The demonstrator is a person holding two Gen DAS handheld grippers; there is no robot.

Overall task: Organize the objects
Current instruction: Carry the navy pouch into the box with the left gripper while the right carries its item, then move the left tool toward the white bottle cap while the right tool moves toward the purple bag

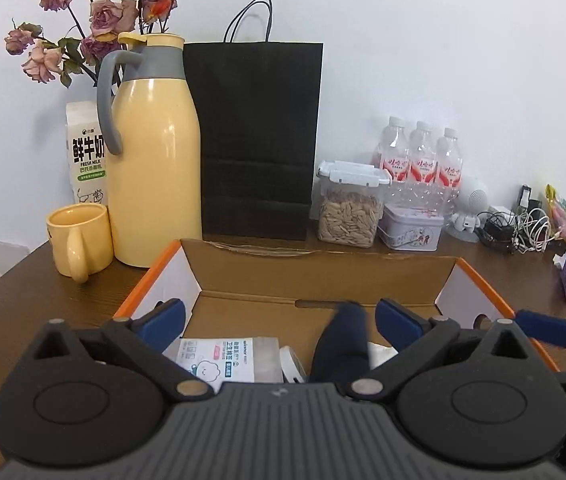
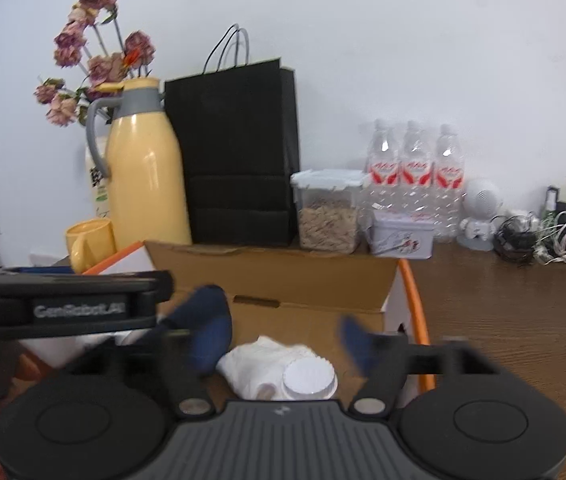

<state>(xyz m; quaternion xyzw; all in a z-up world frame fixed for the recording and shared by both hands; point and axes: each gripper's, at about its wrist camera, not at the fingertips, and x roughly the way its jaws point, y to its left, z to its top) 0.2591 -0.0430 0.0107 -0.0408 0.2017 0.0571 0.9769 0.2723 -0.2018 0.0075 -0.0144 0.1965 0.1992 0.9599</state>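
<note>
Right wrist view: my right claw (image 2: 287, 328) gapes over the box (image 2: 271, 280); a white cloth (image 2: 261, 360) and ridged lid (image 2: 309, 376) lie inside; my left claw (image 1: 279, 316) also spread.

three water bottles (image 1: 423, 156), one mug (image 1: 79, 240), one thermos (image 1: 151, 152), one cardboard box (image 1: 323, 276).

Both wrist views look forward, close over the open cardboard box (image 1: 323, 276), sharing the black bag (image 2: 235, 152) at twelve o'clock.

Home: thermos jug (image 1: 151, 152), dried roses (image 1: 95, 20), water bottles (image 1: 423, 156) on wooden table (image 1: 23, 320)
</note>
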